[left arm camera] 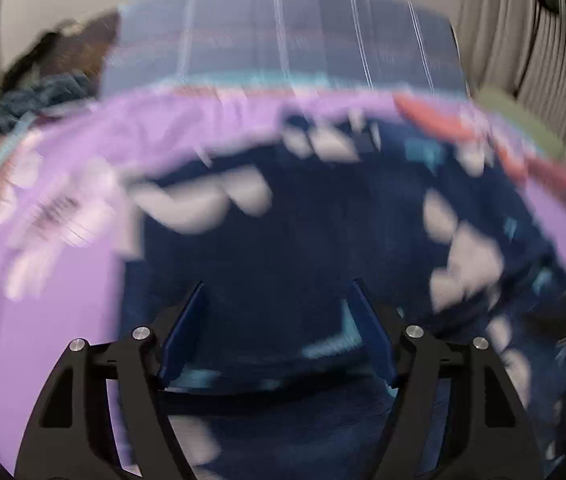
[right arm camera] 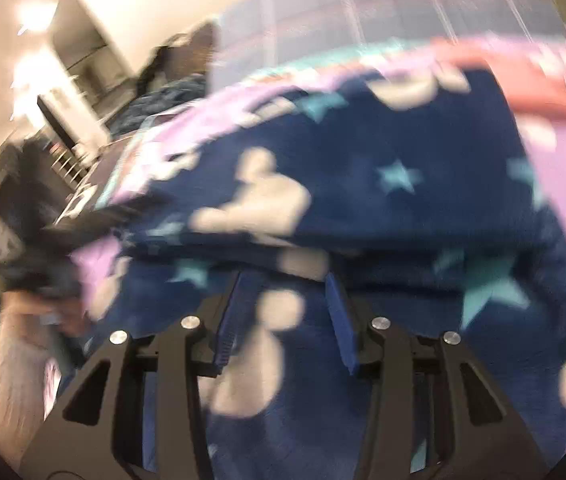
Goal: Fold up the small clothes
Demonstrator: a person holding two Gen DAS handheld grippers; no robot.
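Observation:
A navy fleece garment (left arm camera: 291, 232) with white shapes and teal stars lies spread on a purple sheet (left arm camera: 43, 320). Both views are blurred by motion. My left gripper (left arm camera: 279, 284) hovers over the garment's near part, open wide, with nothing pinched between its fingers. In the right wrist view the same navy garment (right arm camera: 363, 168) shows a folded edge across the middle. My right gripper (right arm camera: 286, 280) stands over the near layer with its jaws partly apart; cloth fills the gap, and I see no pinch. A dark blurred shape at the left may be the left gripper (right arm camera: 83, 220).
A blue plaid cover (left arm camera: 283, 40) lies beyond the purple sheet. A coral-red cloth (left arm camera: 435, 120) and a green item (left arm camera: 523, 120) sit at the far right, and a dark blue heap (left arm camera: 43, 92) at the far left. Curtains (left arm camera: 531, 40) hang on the right. A light sleeve (right arm camera: 7, 360) shows.

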